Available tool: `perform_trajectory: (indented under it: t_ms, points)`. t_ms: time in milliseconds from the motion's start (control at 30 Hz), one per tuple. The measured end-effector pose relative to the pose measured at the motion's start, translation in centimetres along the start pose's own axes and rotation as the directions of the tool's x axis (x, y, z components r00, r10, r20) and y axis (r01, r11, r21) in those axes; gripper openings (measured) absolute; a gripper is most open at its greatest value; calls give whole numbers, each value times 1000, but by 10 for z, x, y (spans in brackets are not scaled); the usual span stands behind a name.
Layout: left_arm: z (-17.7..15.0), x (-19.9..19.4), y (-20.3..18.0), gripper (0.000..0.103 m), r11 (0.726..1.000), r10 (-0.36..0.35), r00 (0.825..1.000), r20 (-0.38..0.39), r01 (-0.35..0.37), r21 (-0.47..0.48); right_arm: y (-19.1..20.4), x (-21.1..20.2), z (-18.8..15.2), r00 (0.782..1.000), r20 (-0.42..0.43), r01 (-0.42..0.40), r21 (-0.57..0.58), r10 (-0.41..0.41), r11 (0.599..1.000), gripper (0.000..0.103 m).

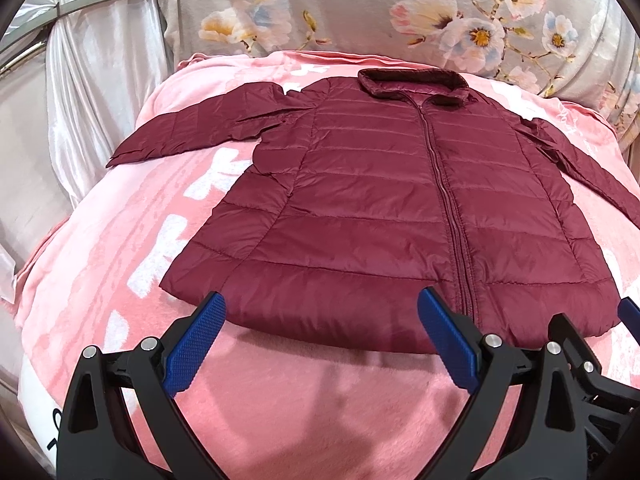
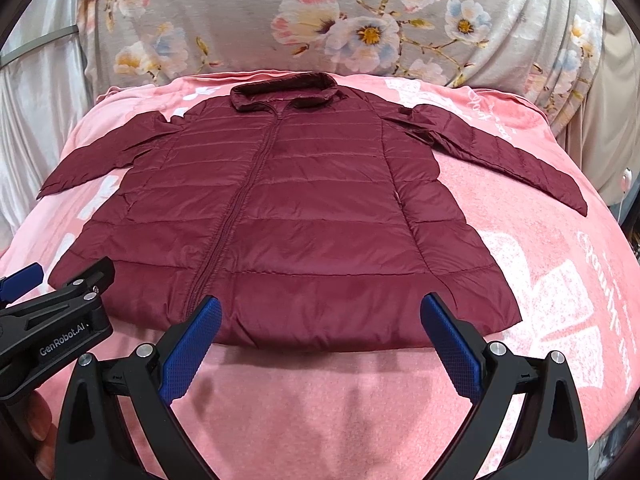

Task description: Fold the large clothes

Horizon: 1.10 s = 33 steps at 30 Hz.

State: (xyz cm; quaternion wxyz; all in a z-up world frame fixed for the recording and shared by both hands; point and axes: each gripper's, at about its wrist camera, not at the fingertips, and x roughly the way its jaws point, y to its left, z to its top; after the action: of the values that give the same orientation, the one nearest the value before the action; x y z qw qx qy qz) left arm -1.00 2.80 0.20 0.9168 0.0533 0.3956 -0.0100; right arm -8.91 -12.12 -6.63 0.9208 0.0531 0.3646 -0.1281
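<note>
A maroon quilted puffer jacket (image 1: 380,200) lies flat and zipped on a pink blanket (image 1: 280,400), collar at the far side, both sleeves spread out. It also shows in the right wrist view (image 2: 288,220). My left gripper (image 1: 322,312) is open and empty, hovering just short of the jacket's near hem, left of the zip. My right gripper (image 2: 322,312) is open and empty at the hem, right of the zip. The left gripper's body (image 2: 52,320) shows at the left edge of the right wrist view.
The pink blanket (image 2: 540,280) with white print covers a raised surface. A grey floral fabric (image 1: 360,8) rises behind it. White satin cloth (image 1: 80,100) hangs at the left. The right gripper's finger (image 1: 630,312) shows at the right edge of the left wrist view.
</note>
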Motion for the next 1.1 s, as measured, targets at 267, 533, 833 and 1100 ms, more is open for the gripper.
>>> perform_trajectory:
  t_ms: [267,533,833,1100]
  points:
    - [0,-6,4,94,1000,3,1000,6,-3,-7,1,-6,1,1000,6,-12,4,12,1000,98]
    - [1,-12,10,94,1000,11,1000,13,-11,-19,5,-11,1,1000,13,-20,-2,20,1000,98]
    - [1,-14,13,94,1000,9,1000,19,-9,-20,7,-14,2,1000,17,-20,-5,20,1000,98]
    - [1,-16,14,94,1000,11,1000,21,-11,-22,7,-14,2,1000,16,-22,-6,22,1000,98]
